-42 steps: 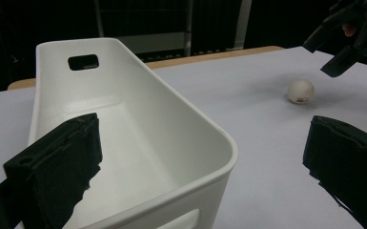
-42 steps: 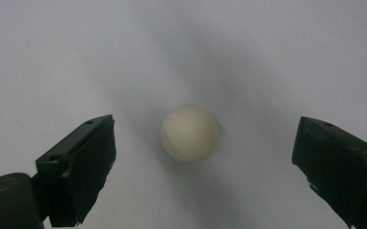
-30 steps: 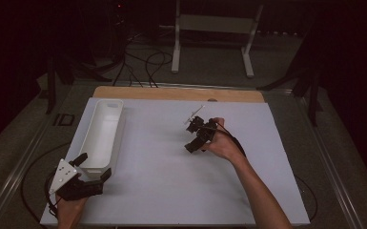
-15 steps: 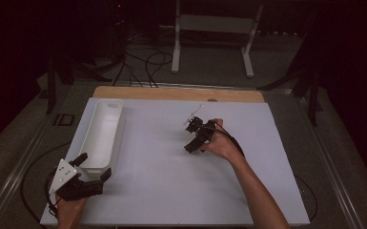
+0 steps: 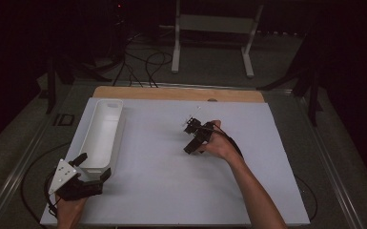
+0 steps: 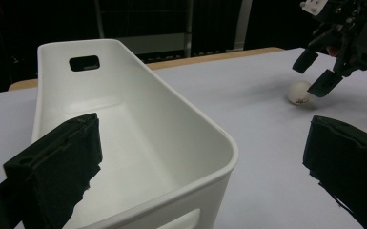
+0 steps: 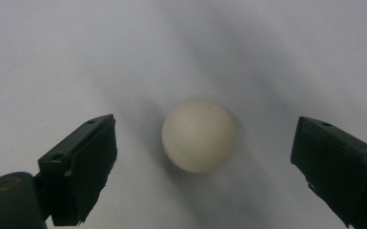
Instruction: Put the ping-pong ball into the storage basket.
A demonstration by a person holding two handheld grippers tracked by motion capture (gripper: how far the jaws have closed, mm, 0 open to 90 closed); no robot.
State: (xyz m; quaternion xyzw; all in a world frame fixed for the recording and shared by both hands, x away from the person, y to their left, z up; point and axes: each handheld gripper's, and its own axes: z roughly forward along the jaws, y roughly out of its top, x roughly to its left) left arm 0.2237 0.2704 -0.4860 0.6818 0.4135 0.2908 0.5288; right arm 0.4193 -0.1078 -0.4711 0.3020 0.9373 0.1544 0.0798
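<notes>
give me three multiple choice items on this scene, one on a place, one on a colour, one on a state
1. Where does the ball lie?
A. inside the bin
B. on the white table sheet, between the right gripper's fingers
C. on the floor

2. What colour is the bin?
A. white
B. red
C. green

3. How does the right gripper stand?
A. shut on the ball
B. shut on the bin's rim
C. open, not touching the ball

Answers:
1 B: the right gripper view shows the ball on the white table sheet with a finger on each side.
2 A: the high view and the left gripper view both show it white.
3 C: there is a gap between the ball and each finger.
</notes>
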